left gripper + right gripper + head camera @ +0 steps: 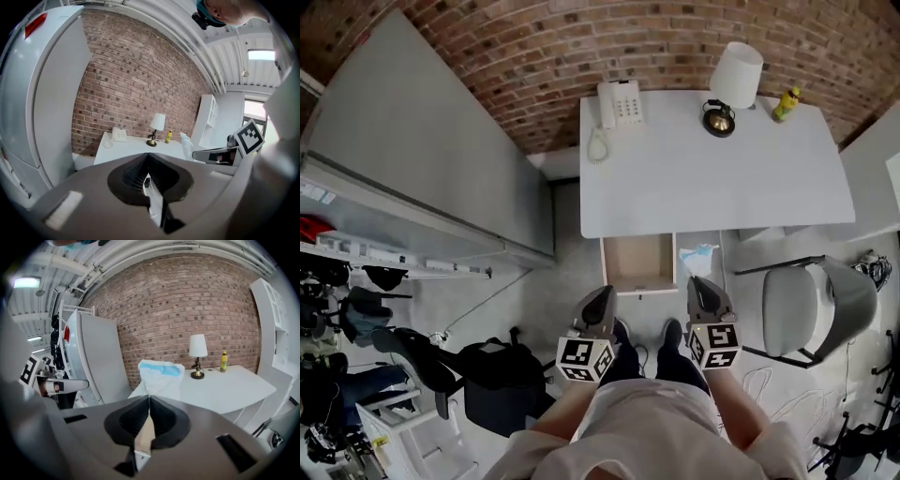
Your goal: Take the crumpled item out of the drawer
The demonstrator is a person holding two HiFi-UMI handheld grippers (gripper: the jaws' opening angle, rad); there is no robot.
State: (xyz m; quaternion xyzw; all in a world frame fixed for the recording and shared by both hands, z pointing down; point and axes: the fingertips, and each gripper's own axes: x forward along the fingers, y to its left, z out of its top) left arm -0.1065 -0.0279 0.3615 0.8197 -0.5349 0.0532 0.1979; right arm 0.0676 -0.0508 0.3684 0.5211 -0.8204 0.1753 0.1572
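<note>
The crumpled item [697, 259], a white and light-blue wad, hangs off the tips of my right gripper [699, 280], which is shut on it. It is held in the air just right of the open drawer [638, 280], whose brown inside looks bare. In the right gripper view the crumpled item [159, 376] sticks up past the closed tips of the right gripper [150, 398]. My left gripper [604, 292] hovers in front of the drawer, shut, with nothing in it. The left gripper view shows the left gripper [149, 155] closed at its tips, and the crumpled item [187, 145] to its right.
The white desk [703, 178] carries a phone [620, 101], a lamp [734, 80] and a yellow bottle [787, 103]. A grey chair [811, 305] stands to the right. A tall white cabinet [412, 150] is at the left, and a black bag [487, 367] lies on the floor.
</note>
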